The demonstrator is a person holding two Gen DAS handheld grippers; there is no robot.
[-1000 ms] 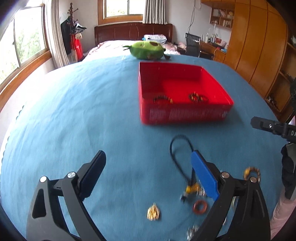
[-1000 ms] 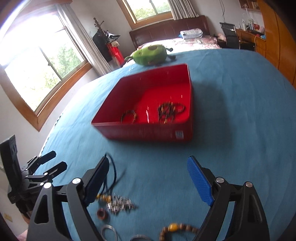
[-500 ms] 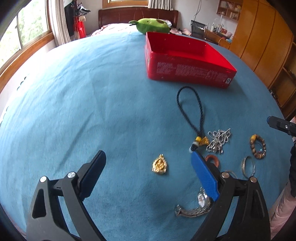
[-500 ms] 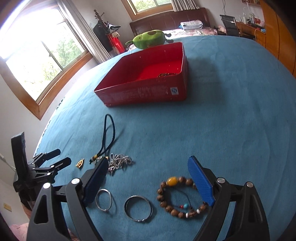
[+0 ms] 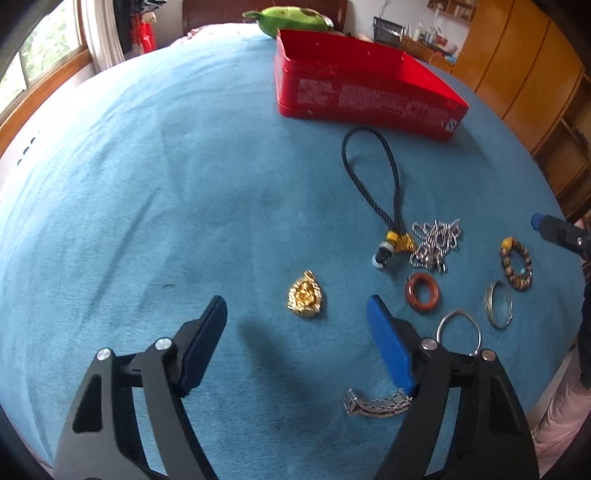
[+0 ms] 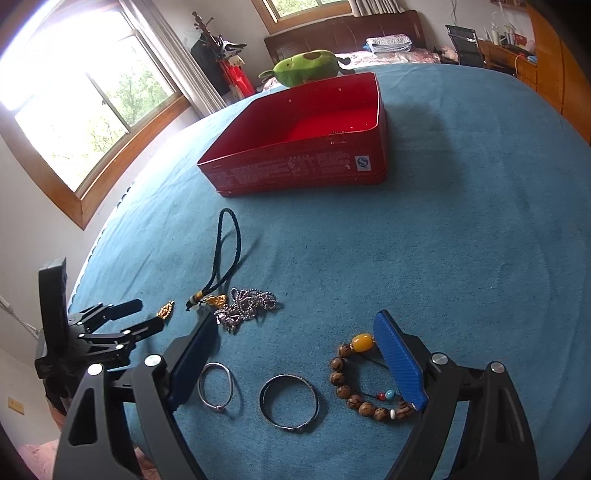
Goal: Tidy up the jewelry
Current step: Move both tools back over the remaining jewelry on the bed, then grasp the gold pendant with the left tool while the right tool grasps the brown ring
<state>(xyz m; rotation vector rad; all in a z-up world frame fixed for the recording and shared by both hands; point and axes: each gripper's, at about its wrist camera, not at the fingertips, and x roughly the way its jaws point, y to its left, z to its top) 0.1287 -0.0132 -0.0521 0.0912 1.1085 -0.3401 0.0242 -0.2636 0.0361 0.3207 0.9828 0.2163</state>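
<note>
Overhead, daylight is pouring through wood-framed windows (image 6: 85, 110) onto a worktop (image 5: 147, 192) covered in blue cloth. A red box (image 5: 362, 92) is sitting at twelve o'clock, with a green plush toy (image 6: 306, 68) just behind it and a bed headboard (image 6: 343, 31) beyond. The left gripper (image 5: 295, 332) is hovering with fingers apart and has just been narrowing them, a gold pendant (image 5: 304, 295) lying on the cloth just ahead of the tips, untouched. At two o'clock are lying a black cord (image 5: 373, 177), a silver chain (image 5: 436, 243) and a red ring (image 5: 423, 293). The right gripper (image 6: 295, 358) is holding its fingers wide over two bangles (image 6: 288, 402), with a bead bracelet (image 6: 365, 380) beside its blue finger.
</note>
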